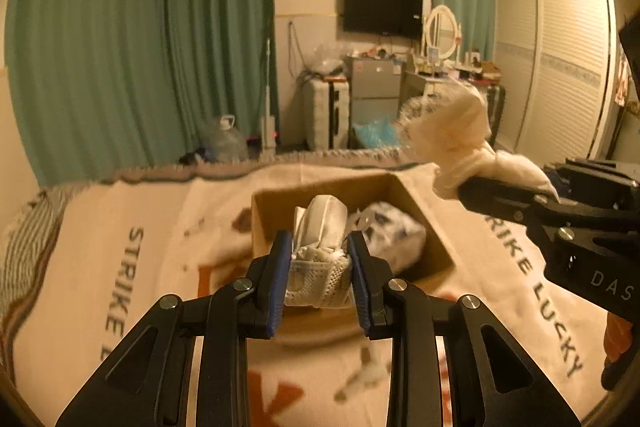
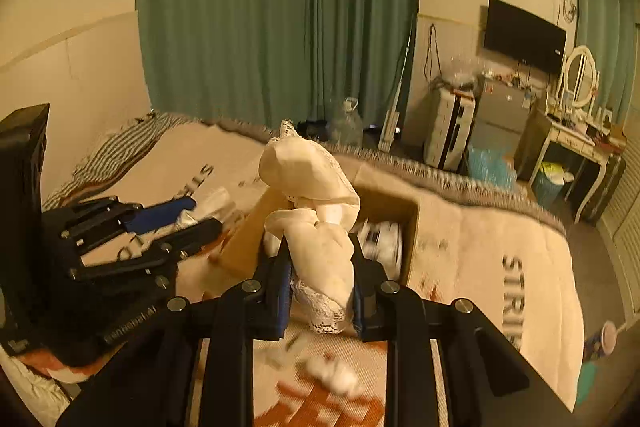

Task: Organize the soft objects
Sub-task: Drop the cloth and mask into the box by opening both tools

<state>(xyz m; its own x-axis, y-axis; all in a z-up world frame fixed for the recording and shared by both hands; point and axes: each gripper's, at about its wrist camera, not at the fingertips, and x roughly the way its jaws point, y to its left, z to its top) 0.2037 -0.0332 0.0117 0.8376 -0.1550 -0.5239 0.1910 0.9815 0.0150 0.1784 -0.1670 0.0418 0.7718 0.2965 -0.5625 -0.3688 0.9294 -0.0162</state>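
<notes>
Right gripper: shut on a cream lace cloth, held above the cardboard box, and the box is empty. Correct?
Not quite: the box is not empty. The left wrist view shows a white patterned bundle and a rolled pale item inside it. The rest holds: the right gripper is shut on the cream lace cloth, held above the box, as the right wrist view shows.

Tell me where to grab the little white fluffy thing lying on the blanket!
Grab the fluffy white lump across its middle, coming straight down from above. It lies low and loose on the blanket, apart from the box, so nothing blocks it from the top. It is blurred, so its exact shape is unclear. Both grippers are busy now: the left gripper holds a mesh cloth, the right gripper a cream cloth.
</notes>
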